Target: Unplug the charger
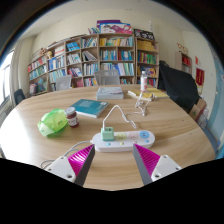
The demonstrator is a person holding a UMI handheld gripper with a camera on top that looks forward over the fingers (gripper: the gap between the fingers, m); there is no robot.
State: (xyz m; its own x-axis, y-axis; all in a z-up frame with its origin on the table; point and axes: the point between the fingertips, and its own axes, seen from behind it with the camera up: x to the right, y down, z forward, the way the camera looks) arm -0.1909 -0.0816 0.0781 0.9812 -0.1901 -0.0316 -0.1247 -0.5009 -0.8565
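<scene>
We look over a round wooden table (150, 120) that fills most of the view, with bookshelves (95, 60) lining the wall beyond it. A dark chair (180, 85) stands at the far side of the table, to the right.

Our gripper (113, 158) sits low over the near edge of the table, its two fingers held apart with a clear gap between them and nothing clamped. The pink pads (80, 157) face each other across that gap.

Just ahead of the fingers, and roughly centred on the gap, lies a white power strip (125, 139). The charger (107, 132), a small green-and-white block, stands plugged into its left end, and a white cable (118, 116) runs from it back across the table. The fingers do not touch the charger or the strip.

Beyond the strip, to the left, a blue book (89, 107) lies flat. Nearer and further left sits a green lidded container (52, 124), with a small dark jar (71, 118) just beside it. A slim white bottle (143, 81) stands upright far back on the table.
</scene>
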